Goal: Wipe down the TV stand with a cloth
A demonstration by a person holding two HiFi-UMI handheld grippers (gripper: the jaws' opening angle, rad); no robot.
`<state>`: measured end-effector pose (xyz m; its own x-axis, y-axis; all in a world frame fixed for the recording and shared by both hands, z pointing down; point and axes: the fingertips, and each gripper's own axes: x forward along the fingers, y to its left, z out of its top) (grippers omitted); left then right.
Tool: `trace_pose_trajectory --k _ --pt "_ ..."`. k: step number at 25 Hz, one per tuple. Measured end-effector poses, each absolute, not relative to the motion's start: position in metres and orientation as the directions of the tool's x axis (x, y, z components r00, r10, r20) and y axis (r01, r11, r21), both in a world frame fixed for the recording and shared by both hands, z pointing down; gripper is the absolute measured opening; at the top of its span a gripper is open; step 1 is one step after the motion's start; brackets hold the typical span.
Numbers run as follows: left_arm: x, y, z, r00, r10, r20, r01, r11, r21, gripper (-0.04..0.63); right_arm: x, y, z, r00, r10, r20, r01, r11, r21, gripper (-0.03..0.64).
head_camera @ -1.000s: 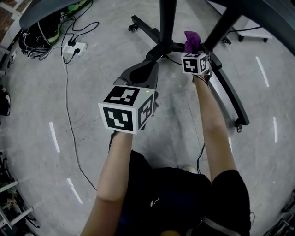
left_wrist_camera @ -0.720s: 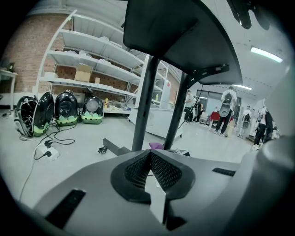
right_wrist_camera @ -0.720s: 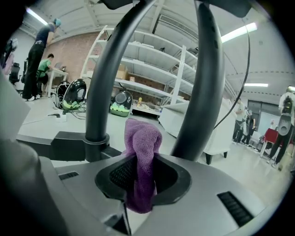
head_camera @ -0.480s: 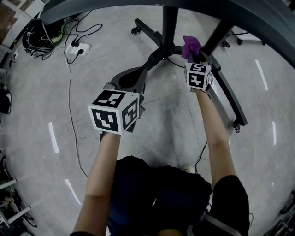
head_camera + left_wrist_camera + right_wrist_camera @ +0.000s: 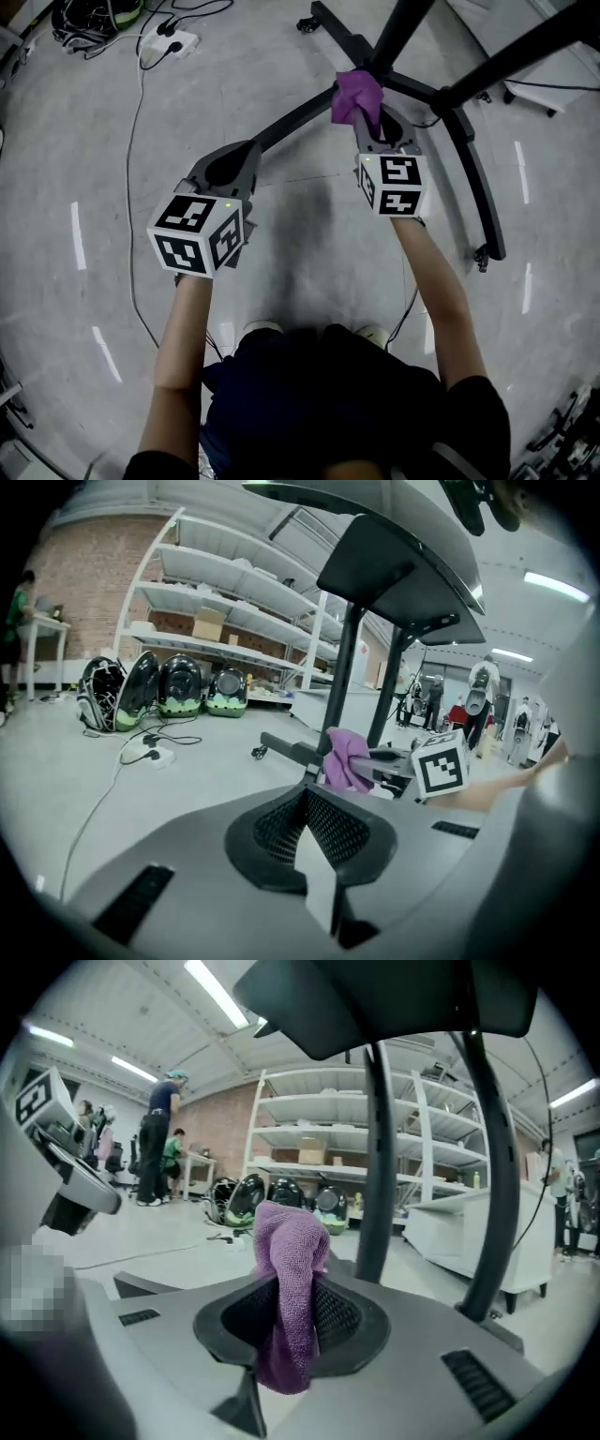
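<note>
The right gripper (image 5: 367,120) is clamped on the purple cloth (image 5: 356,92): in the right gripper view the cloth (image 5: 286,1269) stands bunched between the meshed pads of this gripper (image 5: 289,1326), rising above them and hanging a little below. From the head view the cloth sits at the gripper's tip, over the hub where the black legs of the TV stand (image 5: 291,117) meet; whether it touches the metal cannot be told. Two dark posts of the stand (image 5: 375,1147) rise just beyond the cloth, ahead of the right gripper and to its right. The left gripper (image 5: 234,161) is closed with nothing in it; its own view shows the pads of this gripper (image 5: 306,810) pressed together. It hangs over the grey floor (image 5: 309,225), apart from the right one, with one stand leg running just past its tip. From there the cloth (image 5: 345,757) appears ahead and to the right. A white power strip (image 5: 173,42) lies well beyond the left gripper.
</note>
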<state>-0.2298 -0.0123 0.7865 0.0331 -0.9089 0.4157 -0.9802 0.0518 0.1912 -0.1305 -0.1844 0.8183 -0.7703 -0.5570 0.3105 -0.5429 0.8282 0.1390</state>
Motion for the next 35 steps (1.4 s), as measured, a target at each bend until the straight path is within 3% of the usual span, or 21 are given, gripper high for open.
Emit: trace_pose_trajectory --k 8,17,24,35 --pt "-0.299 0.054 0.821 -0.169 -0.889 0.425 -0.924 0.292 0.245 0.006 -0.215 -0.051 0.86 -0.893 -0.256 0.371 -0.271 0.963 0.013 0.101" --pt "-0.32 0.102 0.844 -0.224 -0.862 0.455 -0.89 0.371 0.264 0.006 -0.288 0.055 0.891 -0.904 0.01 0.427 -0.012 0.999 -0.05 0.1" --pt "-0.317 0.1 0.854 -0.21 -0.852 0.479 -0.902 0.358 0.242 0.006 -0.312 0.051 0.891 -0.902 0.01 0.431 -0.002 1.0 -0.026 0.101" --pt "-0.302 0.088 0.862 -0.167 -0.857 0.488 -0.904 0.33 0.27 0.006 -0.291 -0.022 0.893 -0.897 -0.136 0.42 -0.16 0.987 -0.021 0.101"
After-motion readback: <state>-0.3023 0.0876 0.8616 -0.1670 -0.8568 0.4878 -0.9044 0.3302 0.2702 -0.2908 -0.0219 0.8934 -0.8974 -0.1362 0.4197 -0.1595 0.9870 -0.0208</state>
